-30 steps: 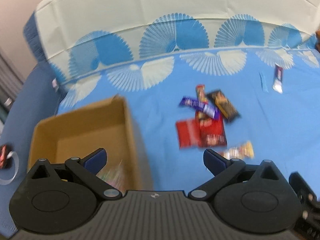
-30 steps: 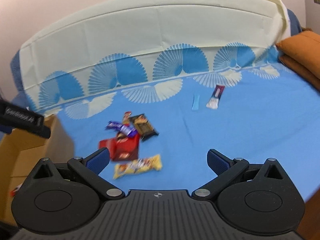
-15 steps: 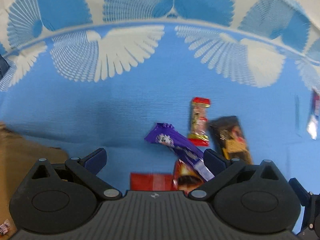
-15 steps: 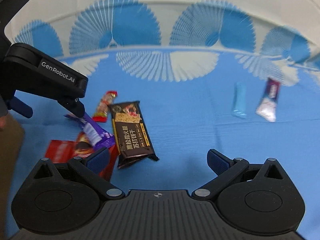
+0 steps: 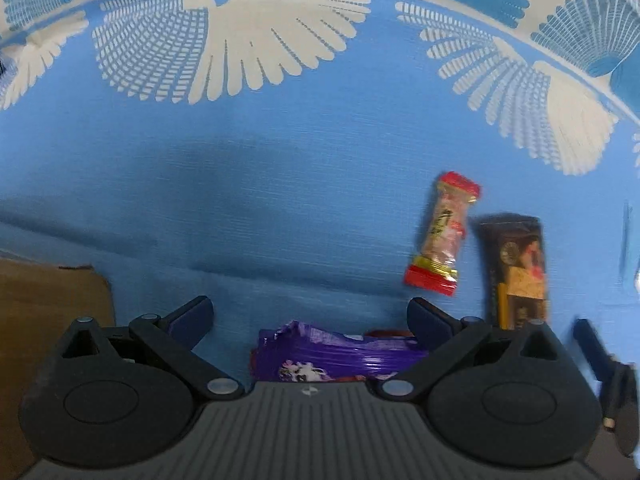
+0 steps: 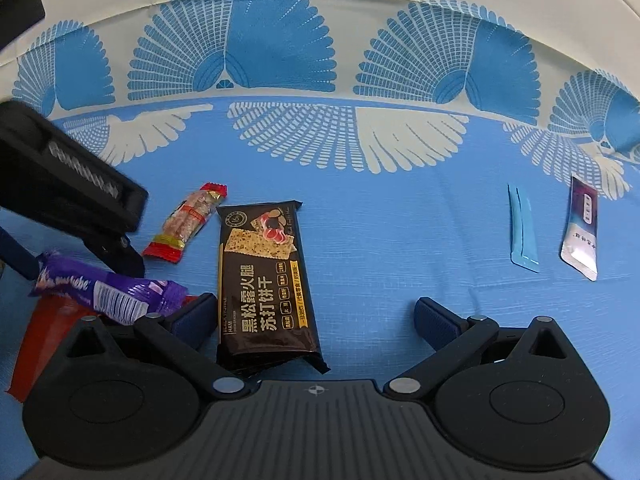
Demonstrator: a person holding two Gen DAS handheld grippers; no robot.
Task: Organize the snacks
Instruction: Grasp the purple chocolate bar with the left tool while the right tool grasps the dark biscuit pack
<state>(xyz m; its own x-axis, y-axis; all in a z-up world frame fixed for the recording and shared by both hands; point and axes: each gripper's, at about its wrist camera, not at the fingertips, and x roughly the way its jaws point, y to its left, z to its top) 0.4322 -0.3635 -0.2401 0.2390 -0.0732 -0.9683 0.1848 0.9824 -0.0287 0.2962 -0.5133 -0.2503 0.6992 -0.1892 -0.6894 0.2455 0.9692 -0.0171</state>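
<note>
Left wrist view: the left gripper (image 5: 310, 314) is seen spread wide and empty above a purple wrapper (image 5: 340, 354) on the blue bedspread (image 5: 280, 200), while the right gripper (image 6: 316, 314) is likewise held apart and empty over a black cracker pack (image 6: 264, 280), a red-ended bar (image 6: 186, 222) lying just beside it

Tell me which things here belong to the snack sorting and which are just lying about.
Job: purple bar, black cracker pack, small red-ended bar, red packet, light blue stick, white sachet, cardboard box.
Just there: blue patterned sheet.
</note>
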